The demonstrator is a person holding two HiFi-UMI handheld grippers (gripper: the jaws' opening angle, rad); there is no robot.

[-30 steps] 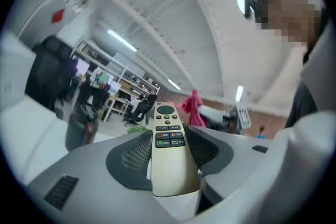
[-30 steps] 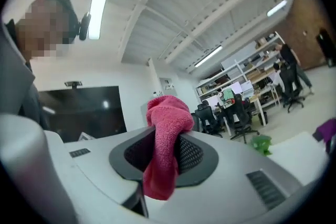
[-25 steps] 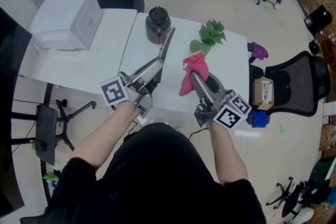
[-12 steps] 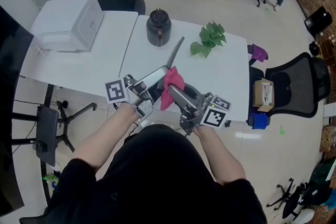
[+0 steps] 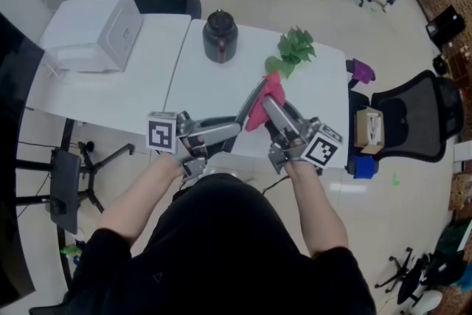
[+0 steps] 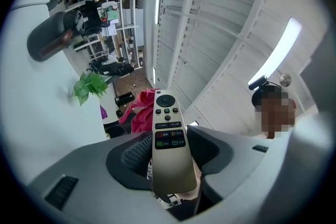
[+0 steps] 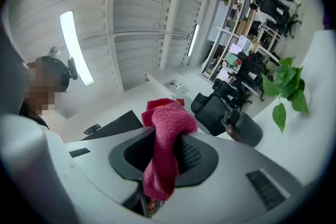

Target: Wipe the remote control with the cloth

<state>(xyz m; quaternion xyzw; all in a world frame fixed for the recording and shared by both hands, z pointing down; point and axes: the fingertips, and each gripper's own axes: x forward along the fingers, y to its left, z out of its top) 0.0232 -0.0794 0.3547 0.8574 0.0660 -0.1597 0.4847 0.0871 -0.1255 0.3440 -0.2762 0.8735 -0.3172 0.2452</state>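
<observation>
My left gripper (image 5: 225, 129) is shut on the near end of a slim gold remote control (image 5: 251, 101), which sticks out up and to the right over the white table (image 5: 317, 103). In the left gripper view the remote (image 6: 168, 139) stands button side up between the jaws of that gripper (image 6: 168, 162). My right gripper (image 5: 271, 108) is shut on a pink cloth (image 5: 264, 94), and the cloth lies against the remote's far end. The right gripper view shows the cloth (image 7: 165, 144) draped out of the right gripper (image 7: 165, 160). The pink cloth (image 6: 137, 113) shows behind the remote.
On the table stand a black pot (image 5: 220, 33) and a green plant (image 5: 295, 49). A white box (image 5: 96, 29) sits on the adjoining table at left. A purple object (image 5: 361, 71), a black chair (image 5: 417, 122) and a cardboard box (image 5: 369, 130) are at the right.
The right gripper has carried the cloth from the remote's near part out to its far end. The left gripper has turned, so the remote now points more to the right.
</observation>
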